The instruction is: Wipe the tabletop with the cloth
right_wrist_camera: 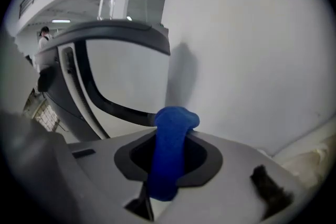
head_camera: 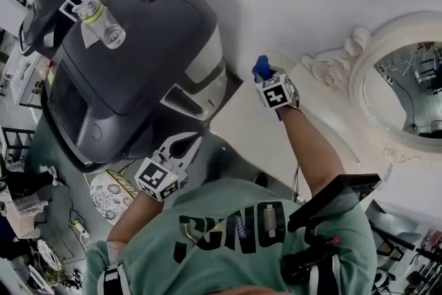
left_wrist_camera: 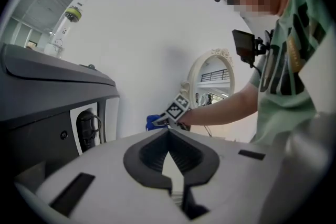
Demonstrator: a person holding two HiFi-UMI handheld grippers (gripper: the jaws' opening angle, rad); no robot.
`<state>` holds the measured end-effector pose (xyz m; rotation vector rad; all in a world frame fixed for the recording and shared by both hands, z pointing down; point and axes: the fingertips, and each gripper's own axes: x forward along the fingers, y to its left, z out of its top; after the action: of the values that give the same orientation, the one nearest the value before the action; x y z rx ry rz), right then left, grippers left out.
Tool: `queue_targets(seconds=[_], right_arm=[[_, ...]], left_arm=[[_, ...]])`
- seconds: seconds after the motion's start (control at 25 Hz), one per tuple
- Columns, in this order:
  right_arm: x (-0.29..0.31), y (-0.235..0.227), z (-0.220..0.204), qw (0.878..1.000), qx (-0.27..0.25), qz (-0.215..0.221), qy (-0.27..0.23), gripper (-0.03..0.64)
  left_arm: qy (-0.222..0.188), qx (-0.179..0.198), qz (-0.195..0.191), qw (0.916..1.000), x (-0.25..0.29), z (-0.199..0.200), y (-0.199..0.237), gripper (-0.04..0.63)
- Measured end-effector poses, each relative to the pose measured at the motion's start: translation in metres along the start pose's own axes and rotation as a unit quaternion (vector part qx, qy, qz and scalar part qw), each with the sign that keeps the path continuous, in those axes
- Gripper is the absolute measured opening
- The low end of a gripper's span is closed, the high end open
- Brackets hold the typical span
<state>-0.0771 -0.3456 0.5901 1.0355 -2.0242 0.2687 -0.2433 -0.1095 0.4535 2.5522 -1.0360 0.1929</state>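
Note:
My right gripper (head_camera: pixel 263 74) is shut on a small blue cloth (head_camera: pixel 260 68), which is bunched upright between its jaws (right_wrist_camera: pixel 169 150). It hovers over the far end of a white tabletop (head_camera: pixel 250 126), close to the white wall. Whether the cloth touches the top cannot be told. My left gripper (head_camera: pixel 188 143) is lower left, beside the tabletop's near corner and in front of the dark machine. Its jaws meet at the tip (left_wrist_camera: pixel 169 132) with nothing between them. In the left gripper view the blue cloth (left_wrist_camera: pixel 153 121) shows past the right gripper's marker cube (left_wrist_camera: pixel 178 108).
A large dark grey machine (head_camera: pixel 131 59) stands left of the tabletop, with a clear bottle (head_camera: pixel 103 25) on top. An ornate white oval mirror (head_camera: pixel 407 79) leans at the right. A patterned bin (head_camera: pixel 110 193) and clutter lie on the floor at lower left.

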Motion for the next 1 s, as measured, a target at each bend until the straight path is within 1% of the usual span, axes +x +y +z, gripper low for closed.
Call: queue_targets(seconds=[0.08,0.12,0.24,0.32,0.4,0.52,0.64,0.76,0.84,0.92,1.0], right_arm=[[0.038,-0.019,0.0,0.999,-0.01,-0.034,0.04,0.086],[0.055,-0.032,-0.003,0.997,-0.006,-0.053,0.062,0.086],[0.091,-0.073,-0.018,0.987,0.018,-0.106,0.123,0.086],[0.107,-0.094,-0.025,0.978,0.011,-0.136,0.156,0.086],[0.12,-0.109,-0.035,0.97,0.002,-0.155,0.189,0.086],[0.135,-0.125,-0.057,0.958,0.006,-0.169,0.233,0.086],[0.144,-0.132,-0.071,0.953,0.007,-0.163,0.254,0.086],[0.148,-0.132,-0.075,0.952,0.012,-0.143,0.27,0.084],[0.147,-0.123,-0.073,0.954,0.006,-0.122,0.275,0.081],[0.143,-0.099,-0.07,0.958,-0.026,-0.095,0.27,0.081],[0.134,-0.057,-0.068,0.961,-0.068,-0.06,0.26,0.08]], left_arm=[[0.001,-0.006,-0.018,0.9998,-0.004,-0.001,0.012,-0.003],[0.002,-0.007,-0.024,0.9997,-0.007,-0.002,0.018,-0.003],[-0.008,-0.009,-0.034,0.9993,-0.014,-0.001,0.034,-0.003],[-0.012,-0.022,-0.034,0.9991,-0.019,-0.002,0.042,-0.003],[-0.007,-0.036,-0.033,0.9988,-0.024,-0.007,0.049,-0.003],[0.005,-0.053,-0.031,0.9981,-0.029,-0.019,0.06,-0.003],[0.015,-0.062,-0.025,0.9976,-0.034,-0.026,0.067,-0.003],[0.021,-0.065,-0.022,0.9974,-0.036,-0.025,0.071,-0.003],[0.018,-0.067,-0.024,0.9973,-0.034,-0.021,0.072,-0.003],[0.013,-0.07,-0.029,0.997,-0.031,-0.018,0.071,-0.003],[0.011,-0.072,-0.037,0.9967,-0.027,-0.014,0.07,-0.003]])
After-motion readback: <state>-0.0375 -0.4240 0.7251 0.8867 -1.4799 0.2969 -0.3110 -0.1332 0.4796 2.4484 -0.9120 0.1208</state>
